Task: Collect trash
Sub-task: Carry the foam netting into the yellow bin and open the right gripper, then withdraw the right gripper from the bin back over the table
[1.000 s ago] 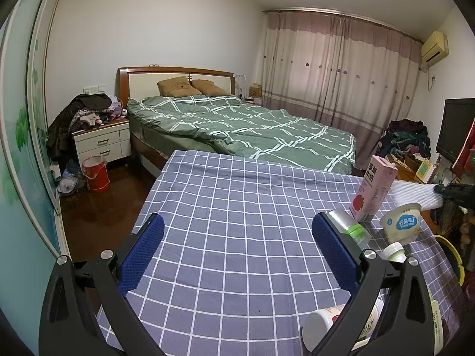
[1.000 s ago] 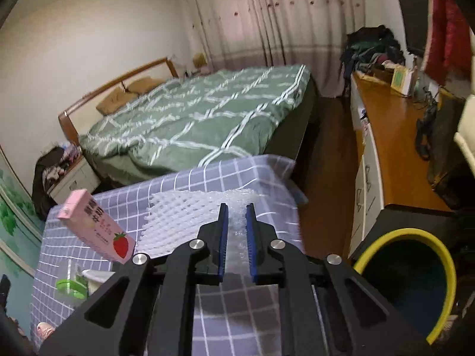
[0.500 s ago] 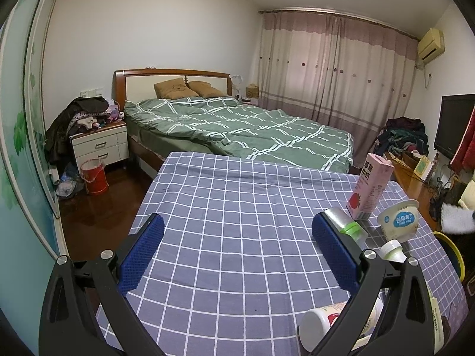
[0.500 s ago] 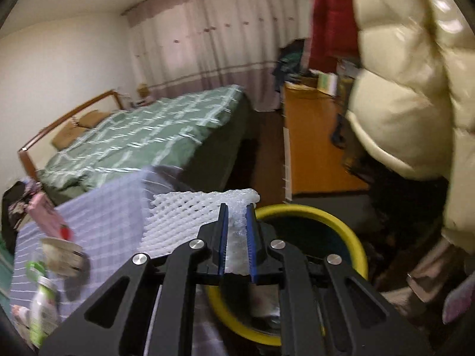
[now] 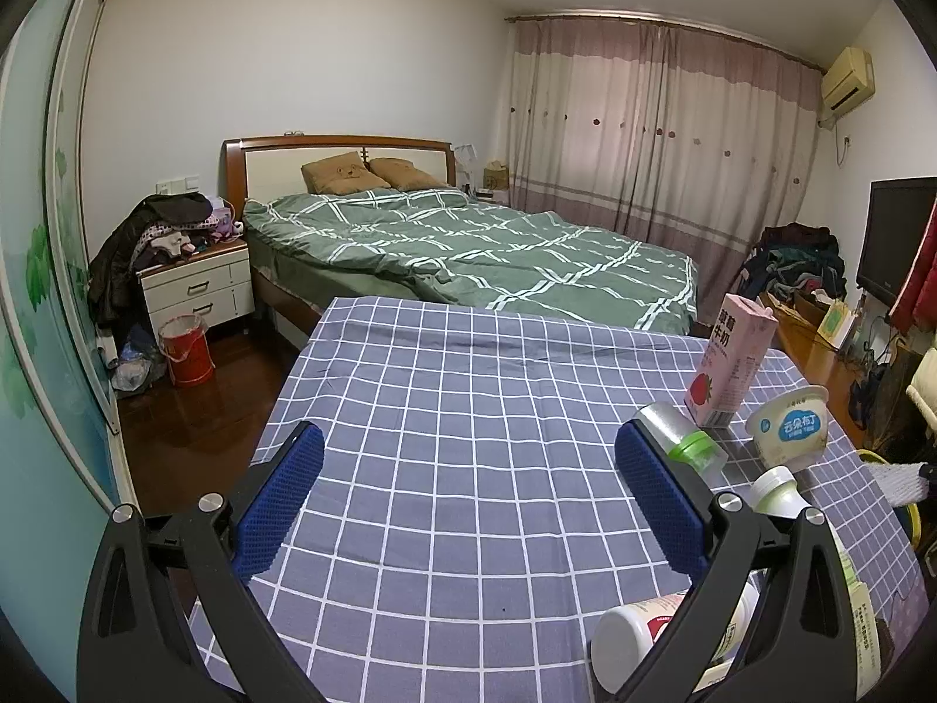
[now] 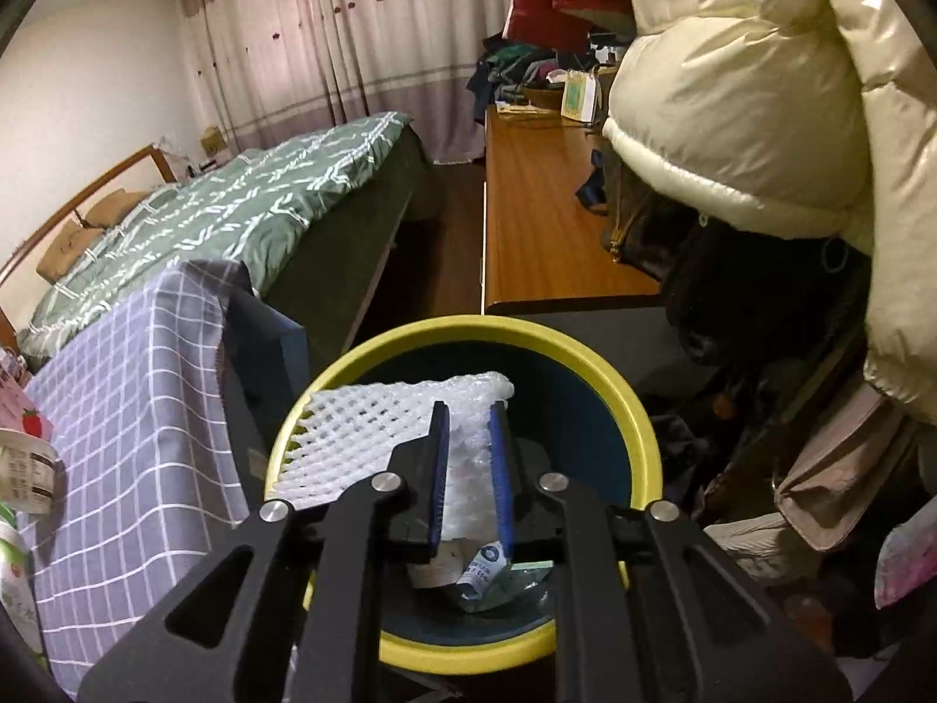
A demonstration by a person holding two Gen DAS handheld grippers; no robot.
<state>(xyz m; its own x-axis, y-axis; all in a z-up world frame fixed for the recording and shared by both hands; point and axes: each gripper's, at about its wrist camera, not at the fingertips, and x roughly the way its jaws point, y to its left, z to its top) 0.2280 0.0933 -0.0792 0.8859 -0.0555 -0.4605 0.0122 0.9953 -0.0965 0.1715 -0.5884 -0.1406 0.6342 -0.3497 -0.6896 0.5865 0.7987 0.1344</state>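
My right gripper is shut on a white foam net sleeve and holds it over the mouth of a yellow-rimmed dark bin beside the table; scraps lie at the bin's bottom. The sleeve's end also shows in the left wrist view. My left gripper is open and empty above the checked tablecloth. On the cloth's right stand a pink milk carton, a white yogurt cup, a green-capped bottle, a white bottle and a lying white bottle.
A green-quilted bed lies beyond the table. A wooden desk and a cream puffer jacket stand close to the bin. A red bucket and a nightstand are at the left.
My right gripper has carried the foam sleeve off the table and down over the bin's mouth. The left gripper has stayed open and nearly still.
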